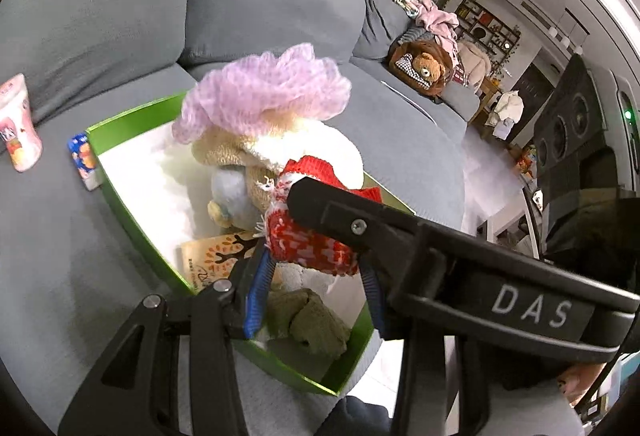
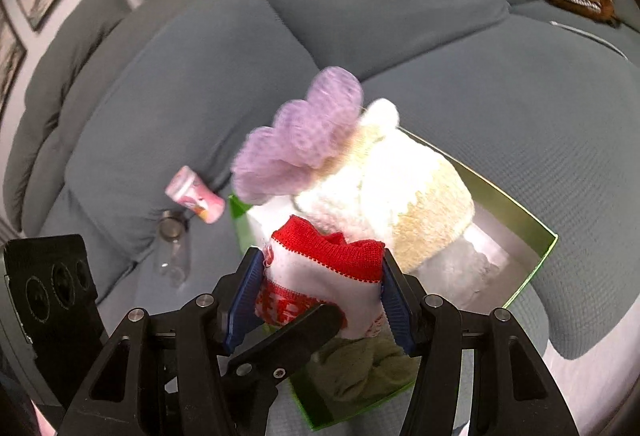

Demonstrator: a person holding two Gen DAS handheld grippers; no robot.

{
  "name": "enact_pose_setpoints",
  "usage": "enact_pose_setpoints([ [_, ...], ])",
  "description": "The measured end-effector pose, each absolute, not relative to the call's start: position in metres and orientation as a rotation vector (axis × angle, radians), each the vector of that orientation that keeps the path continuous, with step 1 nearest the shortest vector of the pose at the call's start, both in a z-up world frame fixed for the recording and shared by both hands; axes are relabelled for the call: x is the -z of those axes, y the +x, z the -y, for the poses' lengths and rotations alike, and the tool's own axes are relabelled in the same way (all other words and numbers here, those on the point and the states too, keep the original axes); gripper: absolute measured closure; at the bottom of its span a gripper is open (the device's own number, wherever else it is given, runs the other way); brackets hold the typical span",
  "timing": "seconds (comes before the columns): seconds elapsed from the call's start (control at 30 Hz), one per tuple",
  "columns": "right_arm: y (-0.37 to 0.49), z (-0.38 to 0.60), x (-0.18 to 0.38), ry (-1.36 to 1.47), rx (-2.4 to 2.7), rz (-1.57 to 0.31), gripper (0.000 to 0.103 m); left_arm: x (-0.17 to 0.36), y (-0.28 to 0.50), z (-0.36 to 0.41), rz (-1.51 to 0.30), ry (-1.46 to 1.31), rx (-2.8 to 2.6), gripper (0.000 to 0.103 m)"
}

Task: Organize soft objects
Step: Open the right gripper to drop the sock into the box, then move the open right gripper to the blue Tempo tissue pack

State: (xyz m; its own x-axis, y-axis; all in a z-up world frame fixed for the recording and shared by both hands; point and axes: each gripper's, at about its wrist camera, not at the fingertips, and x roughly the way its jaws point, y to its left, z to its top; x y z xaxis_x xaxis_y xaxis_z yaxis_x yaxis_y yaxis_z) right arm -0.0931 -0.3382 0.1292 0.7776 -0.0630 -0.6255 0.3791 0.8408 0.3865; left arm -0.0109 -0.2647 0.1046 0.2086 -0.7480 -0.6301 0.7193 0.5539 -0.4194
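1. Both grippers, left (image 1: 314, 268) and right (image 2: 320, 300), clench one red-and-white sock (image 2: 324, 276) between their blue pads.
2. The sock hangs over the green box (image 1: 120, 203).
3. Inside lie a purple pouf (image 1: 264, 87), cream plush (image 2: 384, 195) and olive cloth (image 1: 308, 320).
4. The box sits on the grey sofa (image 2: 400, 15).

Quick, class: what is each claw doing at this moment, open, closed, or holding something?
Left claw: closed on the red and white knitted sock.
Right claw: closed on the same sock, above the green box.
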Motion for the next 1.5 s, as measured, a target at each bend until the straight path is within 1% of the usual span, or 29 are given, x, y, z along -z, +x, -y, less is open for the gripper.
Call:
enact_pose_setpoints([
  [0.2,-0.086,0.345,-0.118,0.53,0.3,-0.705,0.044,-0.091,-0.007,0.272,-0.968,-0.059,1.021,0.064],
  [0.47,-0.084,0.349,-0.115,0.525,0.318,-0.733,0.044,-0.09,-0.011,0.273,-0.988,-0.068,1.004,0.061],
  [0.6,-0.081,0.351,-0.113,0.53,0.324,-0.746,0.043,-0.09,-0.012,0.274,-0.995,-0.064,1.001,0.053],
  [0.67,-0.08,0.351,-0.113,0.535,0.318,-0.752,0.043,-0.091,-0.011,0.274,-0.997,-0.064,0.996,0.052],
  [0.8,-0.083,0.355,-0.113,0.546,0.317,-0.751,0.043,-0.093,-0.012,0.27,-1.006,-0.078,1.014,0.041],
  [0.87,-0.085,0.354,-0.115,0.541,0.323,-0.744,0.043,-0.097,-0.013,0.265,-0.986,-0.08,1.016,0.041],
  [0.97,-0.089,0.35,-0.12,0.523,0.339,-0.719,0.043,-0.101,-0.017,0.256,-0.972,-0.085,1.013,0.037],
  [1.0,-0.092,0.348,-0.123,0.516,0.342,-0.709,0.042,-0.103,-0.018,0.251,-0.965,-0.092,1.01,0.035],
  [1.03,-0.093,0.346,-0.125,0.511,0.344,-0.7,0.035,-0.104,-0.017,0.248,-0.961,-0.095,1.005,0.03],
  [1.07,-0.096,0.344,-0.128,0.504,0.345,-0.682,0.028,-0.105,-0.017,0.244,-0.957,-0.098,0.999,0.028],
  [1.1,-0.097,0.342,-0.129,0.499,0.346,-0.667,0.026,-0.108,-0.017,0.237,-0.95,-0.106,0.991,0.028],
  [1.17,-0.1,0.34,-0.133,0.487,0.348,-0.648,0.025,-0.112,-0.016,0.226,-0.939,-0.114,0.97,0.027],
  [1.3,-0.102,0.334,-0.14,0.463,0.339,-0.635,0.023,-0.121,-0.013,0.199,-0.899,-0.105,0.889,0.016],
  [1.37,-0.102,0.33,-0.142,0.453,0.332,-0.622,0.02,-0.123,-0.012,0.183,-0.882,-0.087,0.837,0.016],
  [1.5,-0.105,0.321,-0.148,0.43,0.316,-0.584,0.018,-0.125,-0.008,0.148,-0.876,-0.102,0.741,0.016],
])
